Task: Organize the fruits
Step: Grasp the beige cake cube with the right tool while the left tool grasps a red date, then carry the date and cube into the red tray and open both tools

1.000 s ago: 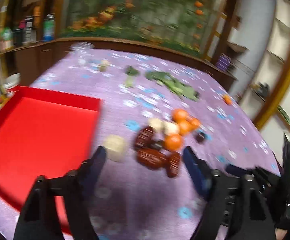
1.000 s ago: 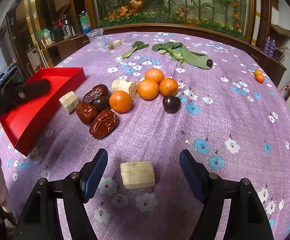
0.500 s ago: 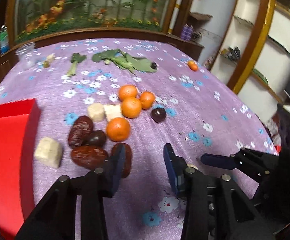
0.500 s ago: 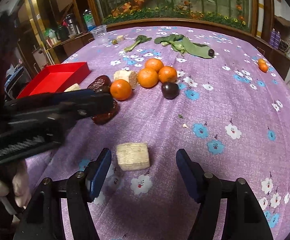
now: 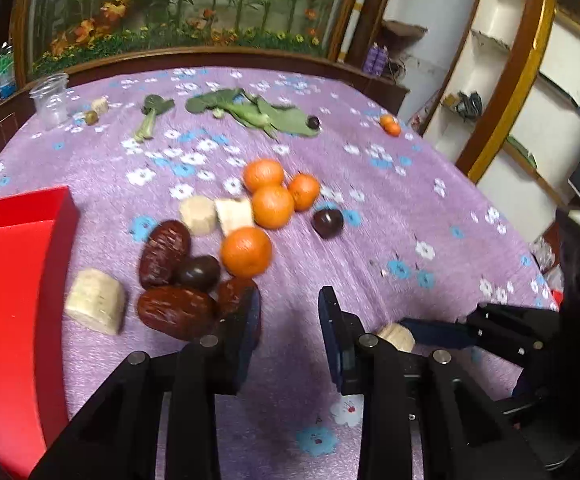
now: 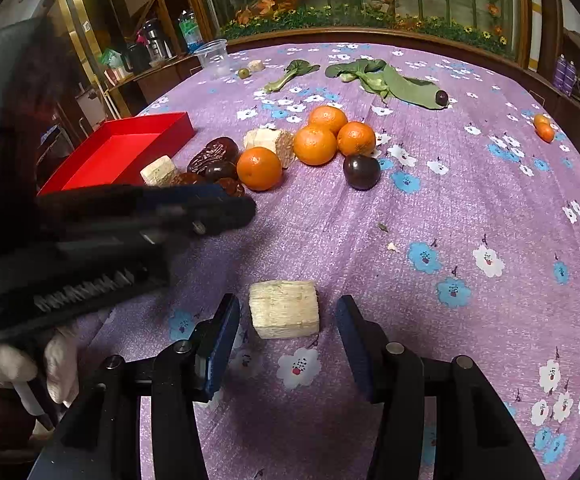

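Sitting cut piece: a pale, fibrous chunk point(image 6: 284, 309) lies on the cloth between the right gripper's point(image 6: 288, 342) blue pads, a gap showing on each side, so nothing presses on it yet.
Fruit cluster: four oranges point(image 6: 315, 145), dark red dates point(image 5: 165, 253), two dark plums point(image 6: 361, 171) and more pale chunks point(image 5: 96, 301) are bunched near mid-table, just beside a red tray point(image 6: 118, 152) at the table's left edge.
Surface: a purple tablecloth with white and blue flowers point(image 6: 470, 208); leafy greens point(image 6: 386, 80), a clear plastic cup point(image 6: 215, 58) and two small oranges point(image 6: 543, 127) lie toward the far side.
Room: a wooden ledge backs the table, with a planted display of bamboo and orange flowers behind it; white shelves trimmed in gold stand to the right in the left wrist view.
Left gripper: the left gripper point(image 5: 288, 312) is pitched down over the cloth just in front of the dates, its jaws narrow with nothing between them; a white-gloved hand point(image 6: 14, 364) holds it.
Right gripper: angled down, its jaws have just been closing around the chunk.
Change: a second ago the left gripper stood wide over the tray's edge; it now sits past the dates, drawn narrow, and reaches across the right wrist view.
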### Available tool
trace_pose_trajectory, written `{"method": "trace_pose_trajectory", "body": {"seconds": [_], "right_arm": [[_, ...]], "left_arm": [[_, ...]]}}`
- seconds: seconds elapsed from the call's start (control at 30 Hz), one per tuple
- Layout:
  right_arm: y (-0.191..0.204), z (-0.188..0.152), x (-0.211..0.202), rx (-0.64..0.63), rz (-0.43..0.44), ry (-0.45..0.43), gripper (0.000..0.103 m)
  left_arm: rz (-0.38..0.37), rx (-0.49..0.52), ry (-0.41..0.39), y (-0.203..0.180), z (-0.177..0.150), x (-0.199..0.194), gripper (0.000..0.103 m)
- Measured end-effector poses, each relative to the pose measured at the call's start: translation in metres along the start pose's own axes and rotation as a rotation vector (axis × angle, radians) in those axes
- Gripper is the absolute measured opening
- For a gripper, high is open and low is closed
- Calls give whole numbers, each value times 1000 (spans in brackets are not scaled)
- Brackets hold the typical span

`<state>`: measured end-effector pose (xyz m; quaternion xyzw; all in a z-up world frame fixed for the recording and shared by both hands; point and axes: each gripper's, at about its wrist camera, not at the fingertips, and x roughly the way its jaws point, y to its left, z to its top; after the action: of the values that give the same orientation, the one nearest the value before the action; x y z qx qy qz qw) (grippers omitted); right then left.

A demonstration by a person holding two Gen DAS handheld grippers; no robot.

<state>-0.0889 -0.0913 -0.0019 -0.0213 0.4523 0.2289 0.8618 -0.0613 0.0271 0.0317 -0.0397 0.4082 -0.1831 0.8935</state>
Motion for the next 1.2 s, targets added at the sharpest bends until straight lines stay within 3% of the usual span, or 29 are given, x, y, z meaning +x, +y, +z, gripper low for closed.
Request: {"method": "trace_pose_trajectory", "body": {"seconds": [0.27, 0.37, 0.4, 0.43, 0.47, 0.53, 0.9, 1.03, 1.2], "right_arm": [[3, 1, 2, -15, -8, 8, 55], [4, 1, 3, -22, -12, 9, 55], [4, 1, 3, -26, -10, 9, 54], [5, 0, 3, -29, -17, 7, 46], [5, 0, 3, -29, -24, 6, 39], [4, 0, 2, -22, -22, 3, 35], [10, 4, -25, 2, 6, -69, 34], [32, 11, -36, -41, 59, -91, 34], [76, 28, -42, -129, 127, -105, 34]], "left_arm": [[114, 59, 54, -3, 0, 19, 46], [114, 69, 99, -4, -3, 28, 46], [112, 63, 102, -4, -4, 28, 44], [112, 60, 98, -3, -4, 27, 29], [107, 49, 97, -1, -4, 25, 24], [78, 12, 92, 4, -5, 22, 24], [53, -106, -34, 21, -9, -35, 24], [63, -178, -100, 45, -10, -67, 24], [129, -267, -178, 85, -18, -107, 24]]}}
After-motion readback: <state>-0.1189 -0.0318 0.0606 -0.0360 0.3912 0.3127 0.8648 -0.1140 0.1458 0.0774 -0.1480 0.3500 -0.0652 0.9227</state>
